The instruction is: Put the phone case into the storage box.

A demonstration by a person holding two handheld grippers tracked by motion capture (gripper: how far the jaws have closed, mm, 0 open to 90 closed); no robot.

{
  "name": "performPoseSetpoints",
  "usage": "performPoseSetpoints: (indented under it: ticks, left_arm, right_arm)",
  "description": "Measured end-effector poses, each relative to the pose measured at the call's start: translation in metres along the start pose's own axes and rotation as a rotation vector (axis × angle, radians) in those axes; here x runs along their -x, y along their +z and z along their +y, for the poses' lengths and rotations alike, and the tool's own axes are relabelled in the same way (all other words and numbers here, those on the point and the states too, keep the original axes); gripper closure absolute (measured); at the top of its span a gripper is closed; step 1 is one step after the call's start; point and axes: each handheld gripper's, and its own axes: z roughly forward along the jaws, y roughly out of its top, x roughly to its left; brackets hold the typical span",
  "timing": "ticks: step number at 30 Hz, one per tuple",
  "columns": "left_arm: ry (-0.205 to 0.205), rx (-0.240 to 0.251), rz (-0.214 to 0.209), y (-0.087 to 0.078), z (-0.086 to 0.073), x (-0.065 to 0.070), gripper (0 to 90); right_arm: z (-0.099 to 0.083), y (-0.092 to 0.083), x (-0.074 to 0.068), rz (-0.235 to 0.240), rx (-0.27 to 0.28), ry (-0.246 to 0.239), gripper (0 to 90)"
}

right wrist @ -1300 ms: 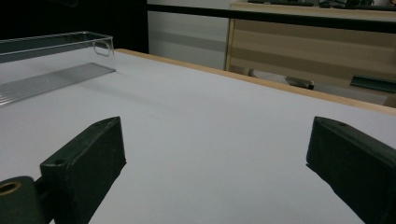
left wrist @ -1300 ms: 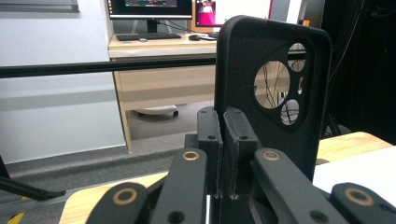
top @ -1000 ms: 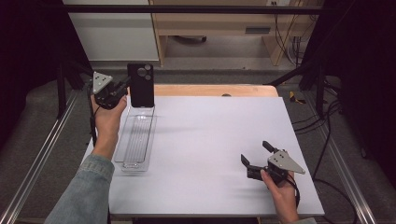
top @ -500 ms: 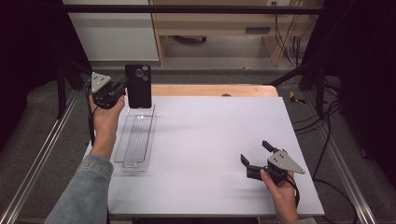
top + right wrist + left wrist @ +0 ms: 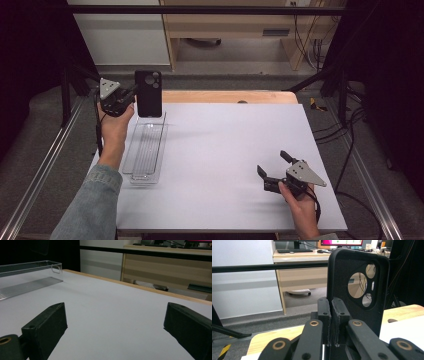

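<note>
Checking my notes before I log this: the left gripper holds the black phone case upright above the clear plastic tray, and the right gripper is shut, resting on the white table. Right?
Not quite. The right gripper is open, jaws wide apart with nothing between them, as the right gripper view shows. The rest holds: the left gripper holds the black phone case upright above the clear plastic tray.

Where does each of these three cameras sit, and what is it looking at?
High view: above the table, looking down; both forearms, left tool and right tool.
Left gripper view: on the left tool, facing the black phone case it pinches.
Right gripper view: on the right tool, across the table.
Shared: the clear tray.
</note>
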Motion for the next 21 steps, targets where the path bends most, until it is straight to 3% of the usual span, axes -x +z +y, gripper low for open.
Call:
performPoseSetpoints:
  ticks: [7,12,21]
  left_arm:
    - [0.010,-0.013,0.005,0.006,-0.005,-0.001,85.8]
    - [0.050,-0.028,0.010,0.008,-0.007,0.003,85.8]
    - [0.044,-0.034,0.016,0.011,-0.010,0.002,85.8]
  right_arm:
    - [0.000,0.000,0.000,0.002,0.002,0.002,4.9]
    - [0.000,-0.001,-0.001,0.003,0.016,0.005,5.0]
    - [0.001,-0.001,-0.001,0.009,0.023,0.004,5.0]
